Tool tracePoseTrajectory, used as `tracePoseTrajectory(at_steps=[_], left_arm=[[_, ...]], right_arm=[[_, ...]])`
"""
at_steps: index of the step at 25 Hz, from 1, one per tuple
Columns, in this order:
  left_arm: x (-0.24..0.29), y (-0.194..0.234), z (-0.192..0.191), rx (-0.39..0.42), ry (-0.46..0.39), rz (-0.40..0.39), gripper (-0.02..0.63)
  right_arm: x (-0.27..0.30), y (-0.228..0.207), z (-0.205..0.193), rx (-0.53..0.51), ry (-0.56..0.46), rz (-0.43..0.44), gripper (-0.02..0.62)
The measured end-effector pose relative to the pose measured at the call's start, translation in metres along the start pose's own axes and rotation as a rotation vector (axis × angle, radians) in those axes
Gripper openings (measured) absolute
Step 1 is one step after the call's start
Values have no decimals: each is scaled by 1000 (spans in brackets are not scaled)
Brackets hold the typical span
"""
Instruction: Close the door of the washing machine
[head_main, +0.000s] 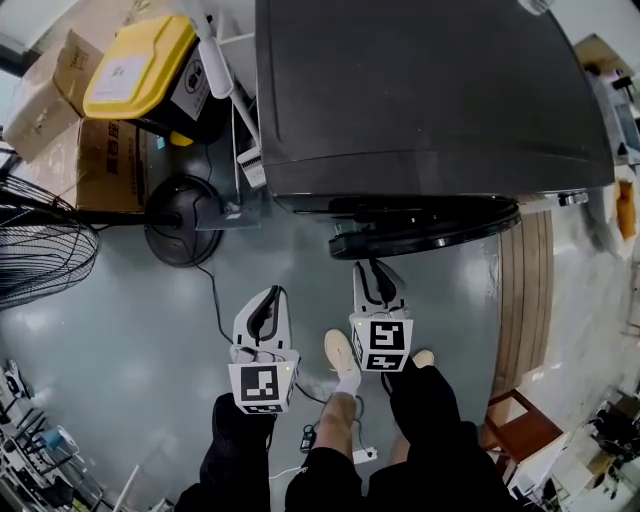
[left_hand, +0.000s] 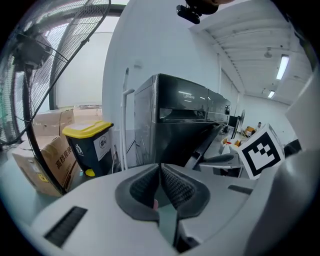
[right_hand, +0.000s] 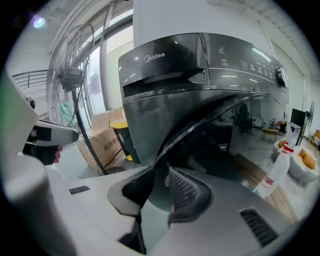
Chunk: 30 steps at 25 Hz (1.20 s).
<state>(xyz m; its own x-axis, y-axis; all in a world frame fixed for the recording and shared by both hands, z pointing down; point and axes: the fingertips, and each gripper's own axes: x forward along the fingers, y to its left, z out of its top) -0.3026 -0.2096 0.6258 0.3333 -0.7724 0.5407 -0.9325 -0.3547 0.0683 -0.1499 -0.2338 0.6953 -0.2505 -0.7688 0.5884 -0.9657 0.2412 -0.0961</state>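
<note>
Right gripper (head_main: 373, 270) holds its jaws apart, just short of the rim of the washing machine's (head_main: 430, 90) open door (head_main: 430, 230). Left gripper (head_main: 268, 298) is pinched together, empty. Off to its left I see a pedestal fan (head_main: 183, 222), a yellow-lidded bin (head_main: 140, 65) and a cardboard box (head_main: 105, 165).

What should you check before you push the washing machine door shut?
1. Door ajar, ready to be pushed: ok.
2. Right gripper close to the door's edge: ok. Whether it touches it: cannot tell.
3. Right jaws apart, gripping nothing: ok.
4. Left gripper away from the door, jaws together: ok.
5. Nothing caught behind the door: cannot tell.
</note>
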Motion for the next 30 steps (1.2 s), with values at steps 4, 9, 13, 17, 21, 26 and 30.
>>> tracePoseTrajectory(at_steps=[4, 9, 13, 17, 21, 26, 30], left_arm=[[5, 6, 2, 0, 1, 14, 34], [11, 7, 2, -1, -5, 5, 34], [14, 10, 9, -3, -13, 12, 34], [15, 13, 10, -5, -10, 17, 34], [15, 13, 10, -8, -8, 17, 34], [13, 10, 8, -9, -8, 21, 34], [9, 8, 8, -12, -8, 28, 34]], right_arm=[[9, 0, 7, -3, -7, 5, 106], [17, -1, 12, 4, -7, 4, 106], [22, -2, 16, 13, 2, 8, 104], [25, -6, 18, 0, 2, -15, 75], [26, -8, 22, -21, -9, -26, 60], [29, -9, 24, -27, -6, -31, 58], [28, -6, 22, -46, -2, -6, 69]])
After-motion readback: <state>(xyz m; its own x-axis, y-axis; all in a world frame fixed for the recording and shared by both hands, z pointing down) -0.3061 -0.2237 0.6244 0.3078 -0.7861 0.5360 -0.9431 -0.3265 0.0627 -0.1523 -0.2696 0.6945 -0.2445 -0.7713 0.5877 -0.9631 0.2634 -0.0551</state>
